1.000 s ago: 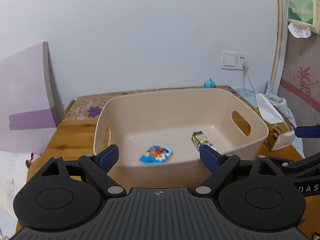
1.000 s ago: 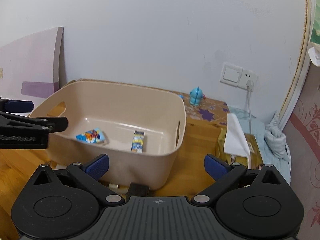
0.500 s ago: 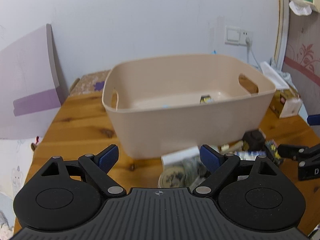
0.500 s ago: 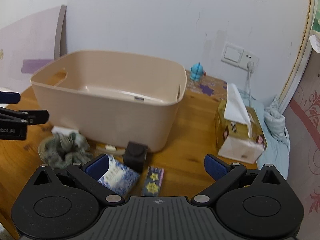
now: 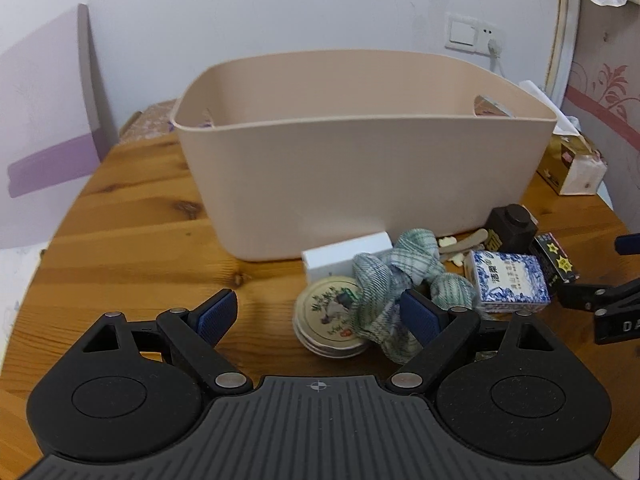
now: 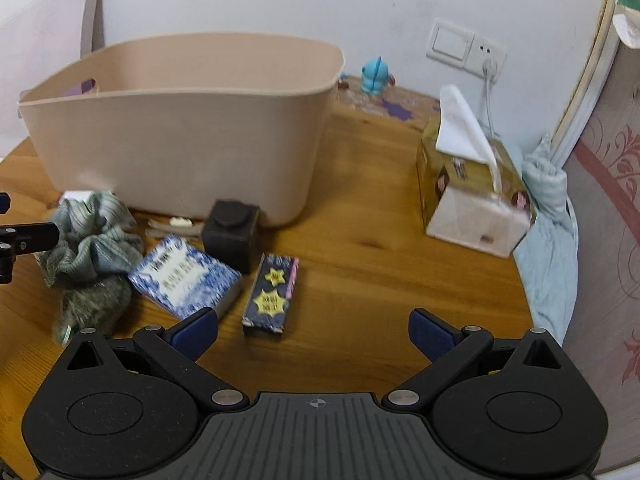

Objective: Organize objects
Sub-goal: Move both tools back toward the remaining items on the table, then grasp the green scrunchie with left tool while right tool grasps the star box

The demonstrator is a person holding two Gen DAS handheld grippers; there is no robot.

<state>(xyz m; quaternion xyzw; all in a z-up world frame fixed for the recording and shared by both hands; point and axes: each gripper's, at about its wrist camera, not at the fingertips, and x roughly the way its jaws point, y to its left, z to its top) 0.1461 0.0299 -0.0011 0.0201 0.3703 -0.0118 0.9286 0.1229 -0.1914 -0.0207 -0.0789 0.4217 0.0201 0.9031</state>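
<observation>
Wooden table point(image 5: 132, 240), beige bin point(image 5: 360, 168), clutter in front, both grippers' fingers released.

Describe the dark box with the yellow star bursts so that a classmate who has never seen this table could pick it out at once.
Find the big beige tub on the wooden table; a cluster of small things lies along its near wall. At the cluster's right end, just right of the blue-and-white patterned box and in front of the black cube, lies the dark box. It alone is narrow and dark with two yellow star bursts.

2 low views, probably sharing bin point(image 5: 360, 168)
</observation>
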